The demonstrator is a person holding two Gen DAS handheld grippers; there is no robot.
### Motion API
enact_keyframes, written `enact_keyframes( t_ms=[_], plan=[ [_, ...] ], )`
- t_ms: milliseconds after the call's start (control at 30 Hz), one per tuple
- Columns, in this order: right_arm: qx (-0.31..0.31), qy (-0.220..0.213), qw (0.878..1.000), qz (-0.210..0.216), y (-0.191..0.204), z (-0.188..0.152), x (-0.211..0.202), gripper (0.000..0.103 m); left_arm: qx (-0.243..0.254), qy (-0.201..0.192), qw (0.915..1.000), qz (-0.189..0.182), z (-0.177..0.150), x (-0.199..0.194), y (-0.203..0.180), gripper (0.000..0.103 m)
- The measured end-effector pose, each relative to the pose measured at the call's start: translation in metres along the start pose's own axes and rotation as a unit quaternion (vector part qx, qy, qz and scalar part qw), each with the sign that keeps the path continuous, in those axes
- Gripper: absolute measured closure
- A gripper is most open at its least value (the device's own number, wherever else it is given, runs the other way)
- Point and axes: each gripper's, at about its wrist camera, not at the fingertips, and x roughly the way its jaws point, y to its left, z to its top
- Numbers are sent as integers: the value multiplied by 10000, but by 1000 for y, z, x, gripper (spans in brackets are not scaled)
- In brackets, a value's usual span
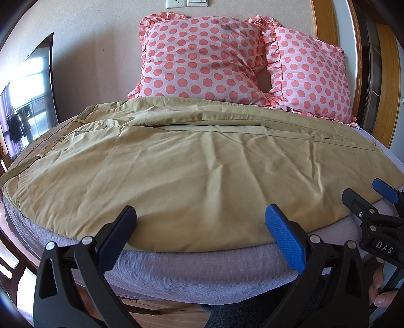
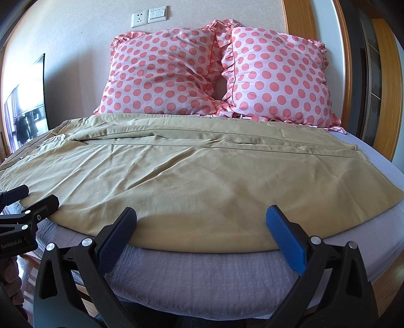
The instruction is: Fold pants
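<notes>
You are facing a bed (image 2: 214,272) covered in a lavender textured sheet, with two pink polka-dot pillows (image 2: 161,73) propped side by side against a plain beige wall (image 2: 75,37). A socket and switch plate (image 2: 149,15) sit above the pillows. To your left a dark screen (image 1: 30,96) reflects a bright window; to your right stands a wooden door frame (image 2: 346,70).

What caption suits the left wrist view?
Open left tool faces khaki pants spread on the bed.
</notes>
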Motion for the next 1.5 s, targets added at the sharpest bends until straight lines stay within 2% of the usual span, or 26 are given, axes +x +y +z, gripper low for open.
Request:
enact_keyframes(
  t_ms=[1367, 1500],
  plan=[
    [-15, -37, 10000, 27, 0, -1, 0, 1, 25, 38, 10000, -14, 0, 0, 0, 2],
    [-61, 219, 9995, 210, -5, 9, 5, 1, 42, 137, 9999, -63, 4, 0, 0, 2]
  ],
)
